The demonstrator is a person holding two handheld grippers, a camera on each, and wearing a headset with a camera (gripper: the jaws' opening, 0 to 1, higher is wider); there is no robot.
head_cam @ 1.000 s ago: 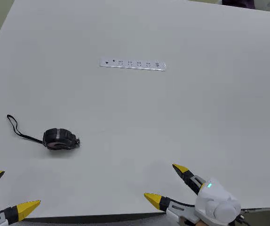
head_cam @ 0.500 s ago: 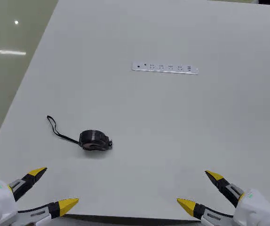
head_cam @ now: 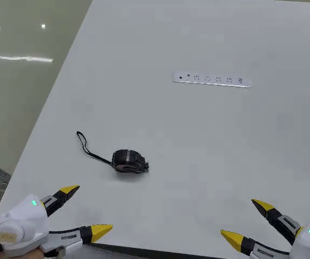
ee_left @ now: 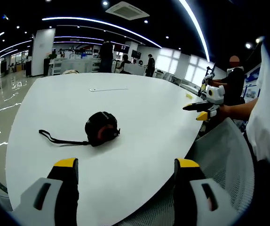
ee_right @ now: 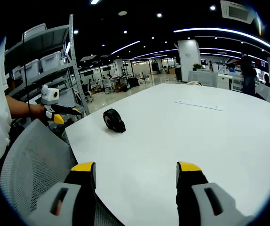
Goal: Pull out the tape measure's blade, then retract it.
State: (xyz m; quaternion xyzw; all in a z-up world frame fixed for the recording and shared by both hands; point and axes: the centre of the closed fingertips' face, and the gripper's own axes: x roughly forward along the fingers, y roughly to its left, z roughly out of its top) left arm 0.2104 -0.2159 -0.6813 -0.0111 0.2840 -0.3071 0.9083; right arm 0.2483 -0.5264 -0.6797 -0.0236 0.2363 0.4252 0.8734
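A black tape measure (head_cam: 129, 161) lies on the white table (head_cam: 209, 135), its black wrist strap (head_cam: 89, 148) trailing to the left. It also appears as the tape measure (ee_left: 102, 128) ahead of the left jaws and as the tape measure (ee_right: 114, 120) far off to the left of the right jaws. My left gripper (head_cam: 85, 211) hovers open at the table's near left edge, short of the tape. My right gripper (head_cam: 248, 222) is open at the near right edge, well away from it. Nothing is held between the yellow fingertips (ee_left: 66, 163) or the yellow fingertips (ee_right: 188, 166).
A white power strip (head_cam: 211, 80) lies flat toward the far side of the table. A glossy floor (head_cam: 25, 65) lies past the table's left edge. A mesh chair back (ee_right: 36, 165) sits close to the near edge. People stand in the distance.
The head view has swung left, so everything sits further right in the picture. Both grippers remain open at the near edge. The tape measure has not moved on the table.
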